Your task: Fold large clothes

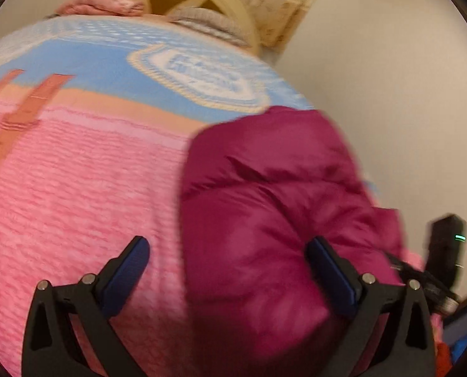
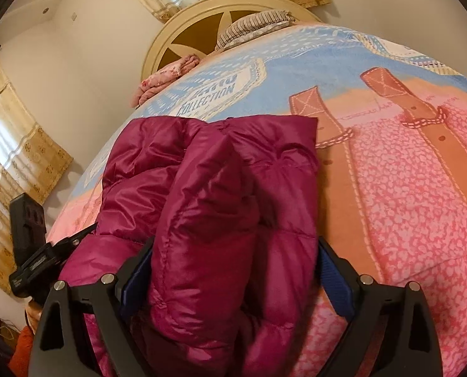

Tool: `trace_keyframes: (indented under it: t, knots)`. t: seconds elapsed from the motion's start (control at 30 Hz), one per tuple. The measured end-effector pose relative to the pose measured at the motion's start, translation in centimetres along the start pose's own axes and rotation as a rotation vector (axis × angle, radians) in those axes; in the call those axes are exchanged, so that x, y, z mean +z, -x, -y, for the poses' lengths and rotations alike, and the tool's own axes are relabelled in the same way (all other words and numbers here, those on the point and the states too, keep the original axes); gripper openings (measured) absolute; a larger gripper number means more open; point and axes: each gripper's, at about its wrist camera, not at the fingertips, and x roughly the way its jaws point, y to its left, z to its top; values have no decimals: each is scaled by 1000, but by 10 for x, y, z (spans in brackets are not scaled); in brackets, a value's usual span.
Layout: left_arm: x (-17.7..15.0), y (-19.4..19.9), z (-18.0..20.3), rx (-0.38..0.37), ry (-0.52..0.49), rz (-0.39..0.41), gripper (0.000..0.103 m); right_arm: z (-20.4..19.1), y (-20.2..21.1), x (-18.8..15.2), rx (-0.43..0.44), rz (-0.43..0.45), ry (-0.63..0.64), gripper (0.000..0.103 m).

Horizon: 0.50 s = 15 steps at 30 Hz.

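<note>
A magenta puffer jacket [image 1: 264, 194] lies bunched on a pink and blue bedspread [image 1: 76, 182]. My left gripper [image 1: 228, 257] is open, its blue-padded fingers [image 1: 129, 264] spread wide; the jacket's edge lies between them, toward the right finger. In the right wrist view the same jacket [image 2: 208, 188] is folded in thick layers. My right gripper [image 2: 233, 270] is open wide, with a thick fold of the jacket bulging between its fingers [image 2: 333, 279]. The other gripper [image 2: 29, 251] shows at the jacket's left edge.
The bedspread [image 2: 406, 188] covers the bed, with a round cream headboard [image 2: 183, 34] behind. Folded pink cloth [image 2: 167, 78] and a striped grey pillow [image 2: 252, 25] lie near the headboard. Yellow curtains [image 2: 10, 144] hang on the wall. The bed's edge drops to the floor [image 1: 390, 94].
</note>
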Motion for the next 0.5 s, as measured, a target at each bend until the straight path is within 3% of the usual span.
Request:
trace_keyframes:
  t: [0.07,0.27,0.33,0.5]
  knots:
    - [-6,2,-4,-103,52,-4,103,-5,0,-3,24,-8,9,93]
    - [-7,-9,12,-81,-11,-53,102,-18,-12,-3,35,-48,61,92]
    - [-6,-11,13,-81,-19,-59,94,-19,-14,-3,41,-53,65,79]
    - [-8,-7,16,-78,-21,-62,79,-23,-18,-5,47,-79,57,64]
